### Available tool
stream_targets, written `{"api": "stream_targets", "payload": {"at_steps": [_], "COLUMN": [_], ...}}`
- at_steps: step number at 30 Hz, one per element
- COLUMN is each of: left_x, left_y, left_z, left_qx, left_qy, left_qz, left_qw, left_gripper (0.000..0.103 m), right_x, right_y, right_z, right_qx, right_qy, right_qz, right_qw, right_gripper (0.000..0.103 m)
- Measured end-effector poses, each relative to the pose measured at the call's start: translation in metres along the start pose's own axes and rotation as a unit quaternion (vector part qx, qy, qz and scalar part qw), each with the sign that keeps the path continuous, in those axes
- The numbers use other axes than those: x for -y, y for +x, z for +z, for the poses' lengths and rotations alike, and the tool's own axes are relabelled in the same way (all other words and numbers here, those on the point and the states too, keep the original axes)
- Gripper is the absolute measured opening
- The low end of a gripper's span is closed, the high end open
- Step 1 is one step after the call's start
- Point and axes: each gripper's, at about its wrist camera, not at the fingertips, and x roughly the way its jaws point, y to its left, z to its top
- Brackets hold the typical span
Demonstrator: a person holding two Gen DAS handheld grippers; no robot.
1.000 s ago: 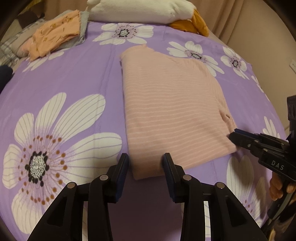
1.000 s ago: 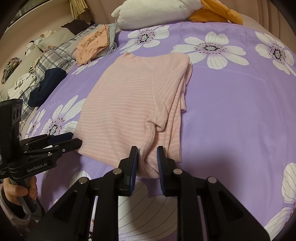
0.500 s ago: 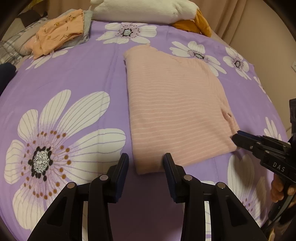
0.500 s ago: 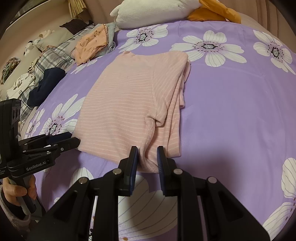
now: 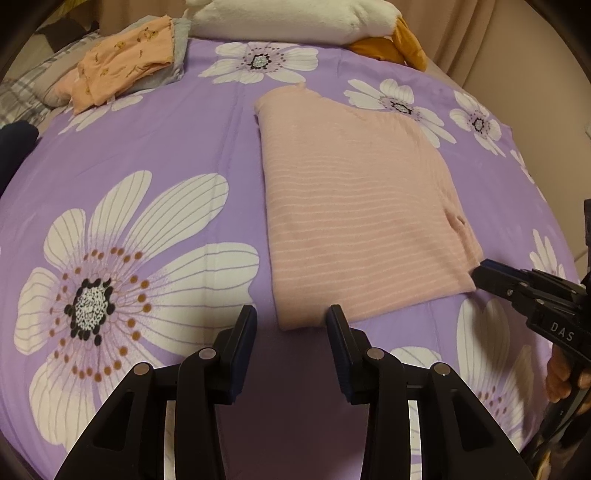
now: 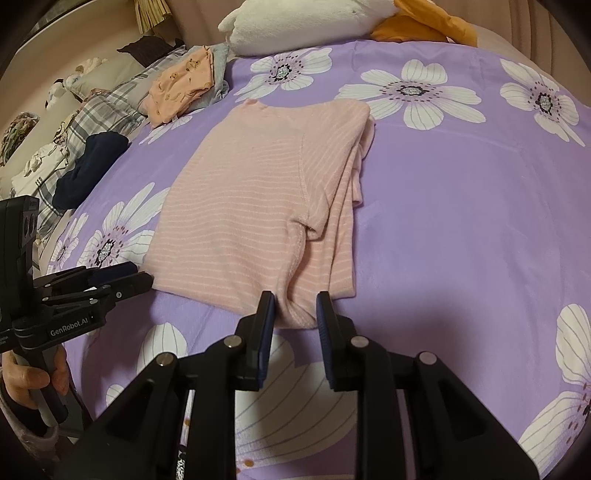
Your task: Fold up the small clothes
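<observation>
While the pink striped shirt point(image 5: 362, 218) lies folded on the purple flowered bed point(image 5: 155, 147), its near left corner sits between the spread fingers of the left hand-held gripper point(image 5: 291, 325). The right hand-held gripper point(image 6: 294, 308), parted more narrowly, brackets the near right cuff edge without pinching. Beyond lie orange folded clothes point(image 5: 125, 62) and a white pillow point(image 5: 288, 18).

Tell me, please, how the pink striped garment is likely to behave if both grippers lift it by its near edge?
The pink striped garment would probably drape limply: it lies flat on the bedspread with soft creases. Its folded layers, loose along the right side, may slide apart or unfold. It looks like thin knit, so likely light, and the left gripper and right gripper should pinch it easily.
</observation>
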Motion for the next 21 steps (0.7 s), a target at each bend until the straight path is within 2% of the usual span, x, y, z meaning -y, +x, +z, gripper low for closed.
{"api": "stream_targets", "payload": {"at_steps": [6,10,11,13,14,15,21], "left_x": [-0.001,-0.001,-0.002,-0.002,-0.002,-0.002,0.002], "left_y": [-0.003,-0.006,-0.007,-0.011,-0.013,-0.016,-0.026], "left_z": [-0.004,-0.006,-0.007,-0.007,-0.009,-0.010,-0.010], "left_qx": [-0.006,-0.007,-0.006,-0.001,0.001,0.006,0.017], "left_qy": [-0.004,-0.007,-0.008,-0.011,-0.012,-0.014,-0.012], "left_qz": [0.013,0.024,0.025,0.028,0.029,0.028,0.031], "left_qw": [0.9999,0.9997,0.9996,0.9995,0.9995,0.9995,0.9993], "left_gripper": [0.038,0.039,0.040,0.056,0.058,0.059,0.059], "right_x": [-0.001,-0.001,-0.002,-0.002,-0.003,-0.004,-0.009], "right_y": [-0.005,-0.008,-0.010,-0.012,-0.014,-0.015,-0.024], "right_z": [-0.003,-0.004,-0.005,-0.005,-0.005,-0.005,-0.006], "right_qx": [0.000,0.001,0.001,0.003,0.005,0.006,0.015], "right_qy": [0.004,0.007,0.007,0.008,0.008,0.008,0.007], "right_qz": [-0.001,-0.001,-0.001,-0.002,-0.002,-0.002,-0.001], "right_qw": [1.000,1.000,1.000,1.000,1.000,1.000,1.000], "right_gripper": [0.026,0.032,0.034,0.041,0.043,0.047,0.051]}}
